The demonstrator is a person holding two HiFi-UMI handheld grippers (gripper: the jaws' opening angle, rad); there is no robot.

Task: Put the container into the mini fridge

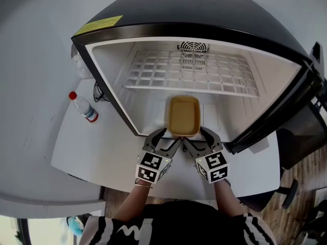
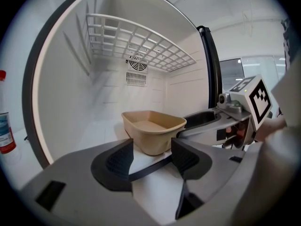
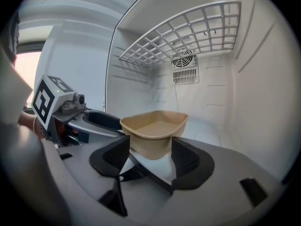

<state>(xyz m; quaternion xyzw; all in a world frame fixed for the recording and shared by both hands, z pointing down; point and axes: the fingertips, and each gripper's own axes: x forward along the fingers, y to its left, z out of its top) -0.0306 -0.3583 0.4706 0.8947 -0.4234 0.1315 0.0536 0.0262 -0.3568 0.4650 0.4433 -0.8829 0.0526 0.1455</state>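
Beige rectangular pulp container (image 1: 184,115): probably light, stiff, crushable; best pinched at near rim. Left claw (image 1: 162,141), right claw (image 1: 203,139) released beside it.

The shallow tan rectangular container (image 1: 184,115) sits on the floor of the black, white-lined mini fridge (image 1: 117,80), close to its open front. It lies below the white wire shelf (image 1: 194,70), and the round fan grille (image 1: 193,47) is on the back wall at its 12 o'clock. The left gripper (image 1: 164,138) is at its 7 o'clock and the right gripper (image 1: 202,138) at its 5 o'clock, side by side, jaws apart, with the container's near end just beyond them. The fridge door (image 1: 286,111) stands open at 3 o'clock. A clear red-capped plastic bottle (image 1: 84,107) stands on the white table (image 1: 102,147) at 9 o'clock, outside the fridge.
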